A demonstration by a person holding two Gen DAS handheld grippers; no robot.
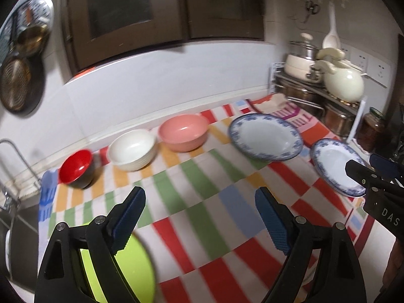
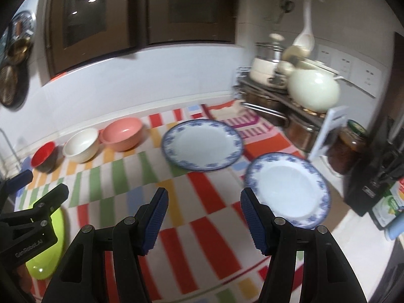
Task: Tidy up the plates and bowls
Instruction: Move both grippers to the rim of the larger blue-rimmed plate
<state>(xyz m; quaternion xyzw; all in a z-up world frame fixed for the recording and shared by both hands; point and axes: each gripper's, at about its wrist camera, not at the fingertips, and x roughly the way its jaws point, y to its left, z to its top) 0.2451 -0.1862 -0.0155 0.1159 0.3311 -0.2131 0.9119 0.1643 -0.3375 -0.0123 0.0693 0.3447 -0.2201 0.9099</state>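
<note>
In the left wrist view, going from the left edge, we see the lime-green bowl (image 1: 121,270) at the lower left, partly behind our left gripper (image 1: 199,217), whose jaws are spread wide with nothing between them. Above it, along the white wall, stand three bowls in a row on the striped cloth (image 1: 202,176): the red bowl (image 1: 77,168), the white bowl (image 1: 132,149) just beside it, and the pink bowl (image 1: 183,132), close to the white one. Right of centre lies the larger blue-rimmed plate (image 1: 265,137), and at the right edge the second blue-rimmed plate (image 1: 337,166), partly covered by the fingers of the right gripper (image 1: 363,169). In the upper right a rack (image 1: 298,85) carries a cream pot (image 1: 343,83).

In the right wrist view, the left gripper (image 2: 38,189) shows at the left edge above the lime-green bowl (image 2: 48,252). The red bowl (image 2: 44,155), white bowl (image 2: 80,145) and pink bowl (image 2: 121,132) line the wall in the upper left. The larger blue-rimmed plate (image 2: 202,149) sits at centre; the second blue-rimmed plate (image 2: 287,188) lies just beside it to the lower right. Our right gripper (image 2: 203,218) hangs over the striped cloth (image 2: 202,197), jaws spread, empty.
</note>
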